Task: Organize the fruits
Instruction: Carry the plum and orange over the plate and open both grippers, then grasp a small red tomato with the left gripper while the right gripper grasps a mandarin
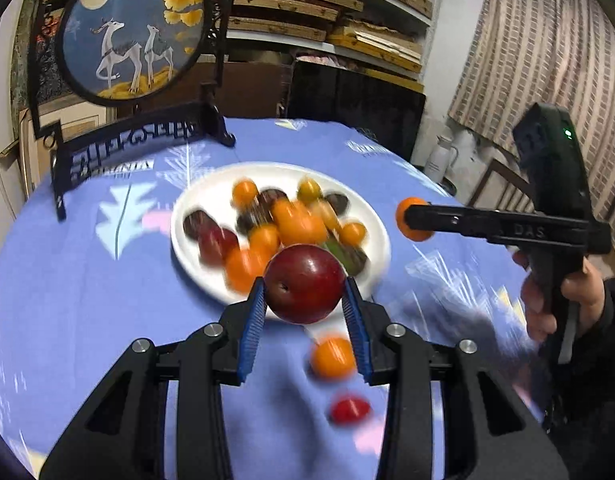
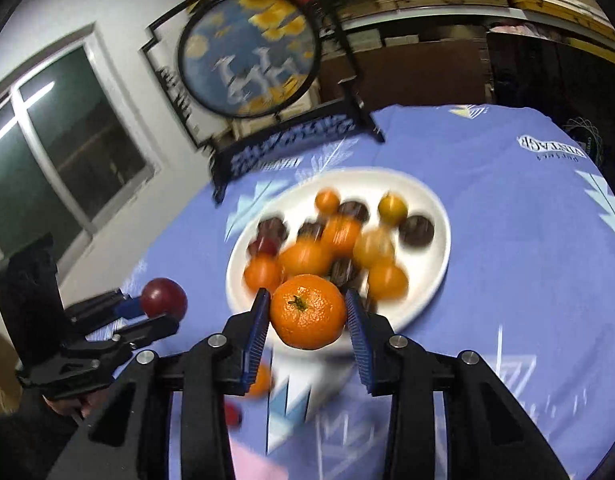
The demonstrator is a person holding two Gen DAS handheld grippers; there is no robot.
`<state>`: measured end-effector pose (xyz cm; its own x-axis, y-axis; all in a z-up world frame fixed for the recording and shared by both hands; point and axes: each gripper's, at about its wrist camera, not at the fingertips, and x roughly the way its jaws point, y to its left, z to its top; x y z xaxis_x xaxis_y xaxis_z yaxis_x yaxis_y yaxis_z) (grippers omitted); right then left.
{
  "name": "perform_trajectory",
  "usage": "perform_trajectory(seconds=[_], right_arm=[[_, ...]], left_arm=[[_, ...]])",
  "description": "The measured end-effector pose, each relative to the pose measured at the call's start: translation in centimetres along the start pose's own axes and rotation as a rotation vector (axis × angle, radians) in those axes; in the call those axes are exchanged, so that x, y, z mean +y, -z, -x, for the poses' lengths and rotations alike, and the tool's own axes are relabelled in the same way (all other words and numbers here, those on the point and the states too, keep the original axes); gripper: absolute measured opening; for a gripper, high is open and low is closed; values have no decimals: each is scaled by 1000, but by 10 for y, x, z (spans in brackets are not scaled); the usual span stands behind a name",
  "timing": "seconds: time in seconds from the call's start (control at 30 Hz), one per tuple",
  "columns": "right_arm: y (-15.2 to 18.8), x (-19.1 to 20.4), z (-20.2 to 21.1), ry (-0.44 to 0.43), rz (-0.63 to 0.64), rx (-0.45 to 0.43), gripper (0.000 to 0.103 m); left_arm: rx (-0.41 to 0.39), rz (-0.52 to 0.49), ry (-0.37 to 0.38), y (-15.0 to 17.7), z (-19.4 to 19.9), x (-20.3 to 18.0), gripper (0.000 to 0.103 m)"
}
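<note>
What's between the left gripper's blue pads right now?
A dark red plum, clamped between the left gripper pads, above the white plate edge; left wrist view.

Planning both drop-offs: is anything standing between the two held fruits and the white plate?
Nothing visible does. The left gripper holds the red plum and the right gripper the mandarin, both near the white plate; only the fruit pile crowds the landing space.

both fisheye views bend hard at the edges, corners gone black. the plum (image 1: 305, 289) and mandarin (image 2: 308, 311) stay sharp while the plate (image 1: 195, 216) and cloth (image 1: 87, 280) smear with motion blur. indoor light is even, with glare streaking the window (image 2: 59, 148).
</note>
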<state>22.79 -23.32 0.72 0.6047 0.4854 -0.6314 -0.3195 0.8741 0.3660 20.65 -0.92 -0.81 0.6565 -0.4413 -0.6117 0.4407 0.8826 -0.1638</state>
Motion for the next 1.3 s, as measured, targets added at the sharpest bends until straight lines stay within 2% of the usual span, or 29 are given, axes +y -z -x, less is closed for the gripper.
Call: perform_trajectory(seconds=[0.2, 0.37, 0.4, 0.43, 0.47, 0.57, 0.67, 0.73, 0.83, 0.93, 1.03, 1.1, 1.13, 1.17, 1.2, 1.27, 1.3], right_arm=[[-43, -17, -45, 29, -58, -20, 39], [-60, -23, -73, 69, -70, -43, 41], [-61, -25, -73, 72, -79, -51, 45], [-61, -27, -72, 69, -91, -59, 56], [-59, -26, -69, 67, -93, -71, 57], [-44, -18, -56, 83, -52, -74, 57], [-19, -7, -38, 84, -12, -71, 58], [2, -2, -24, 98, 13, -83, 59], [29, 0, -10, 121, 34, -117, 65], [47, -3, -3, 122, 26, -113, 65], [55, -3, -2, 111, 28, -102, 65], [57, -1, -2, 107, 40, -92, 65], [59, 1, -2, 107, 46, -88, 65], [61, 4, -3, 103, 55, -77, 65], [64, 6, -4, 102, 64, -68, 65], [70, 11, -7, 93, 82, -39, 65], [72, 12, -8, 89, 88, -29, 65]], left_arm=[[37, 43, -28, -40, -56, 26, 38], [58, 45, -47, -52, -85, 32, 39], [66, 52, -54, -52, -89, 34, 40], [72, 63, -61, -50, -91, 36, 47], [70, 67, -68, -47, -89, 37, 55], [53, 57, -94, -37, -75, 33, 64], [64, 23, -110, -18, -54, 18, 64], [87, -36, -116, 5, -38, -1, 64], [129, -100, -81, 36, -20, -25, 64], [183, -136, -26, 66, -8, -46, 64], [237, -174, -32, 87, -16, -61, 64], [274, -160, -35, 93, -27, -61, 57], [288, -140, -35, 93, -33, -57, 50], [271, -121, -28, 90, -31, -53, 37], [267, -97, -15, 89, -31, -49, 31], [249, -67, -13, 90, -28, -44, 31], [212, -59, -11, 89, -21, -42, 31]])
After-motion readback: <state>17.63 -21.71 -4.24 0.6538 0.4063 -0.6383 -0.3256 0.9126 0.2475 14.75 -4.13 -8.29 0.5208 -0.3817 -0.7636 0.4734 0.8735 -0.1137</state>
